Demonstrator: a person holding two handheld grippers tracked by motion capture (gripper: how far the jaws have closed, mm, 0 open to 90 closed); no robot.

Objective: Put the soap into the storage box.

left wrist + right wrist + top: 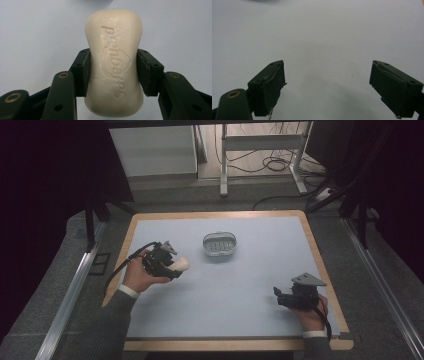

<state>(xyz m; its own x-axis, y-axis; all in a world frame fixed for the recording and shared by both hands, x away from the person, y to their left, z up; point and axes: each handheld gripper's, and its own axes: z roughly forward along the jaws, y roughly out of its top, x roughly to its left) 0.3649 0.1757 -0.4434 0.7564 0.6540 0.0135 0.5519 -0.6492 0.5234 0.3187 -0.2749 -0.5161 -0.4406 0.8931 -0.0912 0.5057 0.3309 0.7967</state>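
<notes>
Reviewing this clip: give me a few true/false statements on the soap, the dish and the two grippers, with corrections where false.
1. The left gripper is closed on the bar of soap. True.
2. The soap already lies in the soap dish. False: it is held in the left gripper's jaws, to the left of the dish in the high view.
3. The right gripper holds nothing and its jaws stand apart. True.
4. The right gripper is over the dish. False: it sits near the table's right front corner, well away from the dish.
5. The soap has raised lettering on its face. True, seen in the left gripper view.
</notes>
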